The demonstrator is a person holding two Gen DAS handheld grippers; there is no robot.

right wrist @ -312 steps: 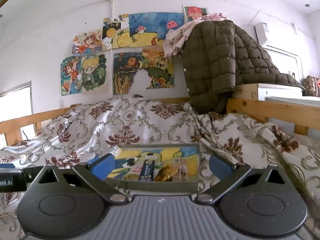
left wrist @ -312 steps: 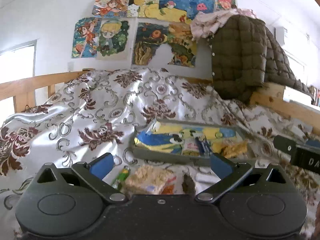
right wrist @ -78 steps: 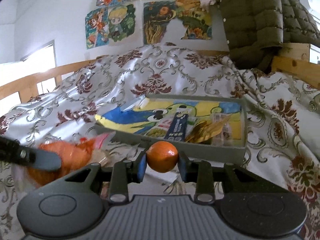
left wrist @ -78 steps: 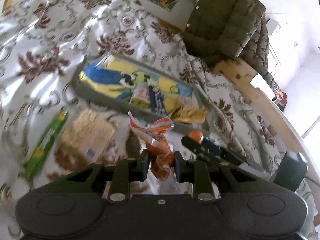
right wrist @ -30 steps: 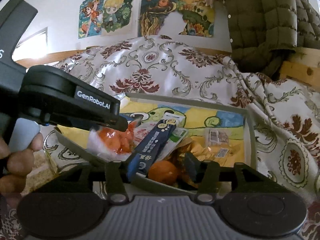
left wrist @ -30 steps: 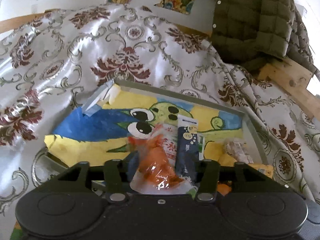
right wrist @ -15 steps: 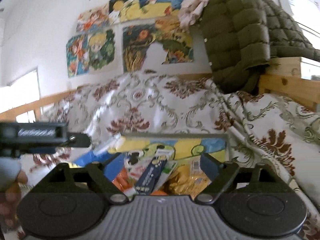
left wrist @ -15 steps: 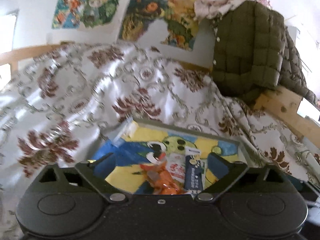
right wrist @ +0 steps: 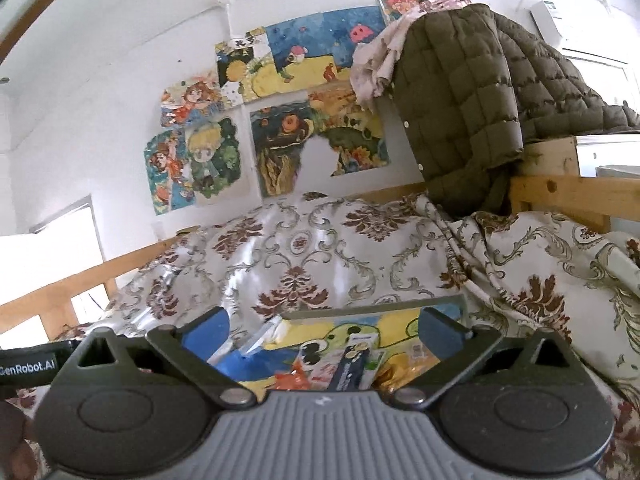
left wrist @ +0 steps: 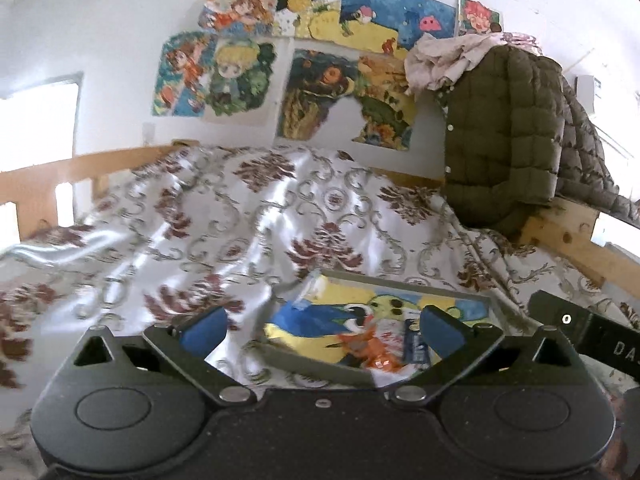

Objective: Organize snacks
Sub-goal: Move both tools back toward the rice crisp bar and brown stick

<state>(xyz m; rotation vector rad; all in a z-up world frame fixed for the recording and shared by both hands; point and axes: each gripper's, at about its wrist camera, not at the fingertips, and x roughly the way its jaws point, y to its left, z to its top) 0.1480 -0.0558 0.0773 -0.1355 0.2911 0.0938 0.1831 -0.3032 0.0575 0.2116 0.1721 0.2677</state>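
Note:
A grey tray (left wrist: pixel 320 368) with a blue and yellow cartoon lining lies on the patterned bedspread. In it lie an orange snack bag (left wrist: pixel 370 350) and a dark blue snack packet (left wrist: pixel 414 346). My left gripper (left wrist: pixel 322 326) is open and empty, held back from the tray's near left rim. The tray (right wrist: pixel 376 307) also shows in the right wrist view, with the orange bag (right wrist: pixel 296 378), the blue packet (right wrist: pixel 352 364) and a gold wrapper (right wrist: pixel 404 372). My right gripper (right wrist: pixel 322 328) is open and empty above the tray's near side.
A brown-flowered satin bedspread (left wrist: pixel 240 240) covers the bed. A wooden rail (right wrist: pixel 576 192) runs along the right, with an olive quilted jacket (left wrist: pixel 508 140) hung over it. Posters (left wrist: pixel 320 64) are on the white wall. The other gripper's arm (left wrist: pixel 592 344) reaches in at right.
Both grippers have pulled back and tilted up from the tray. The orange bag and the orange fruit stay in the tray; both jaws stand wide open.

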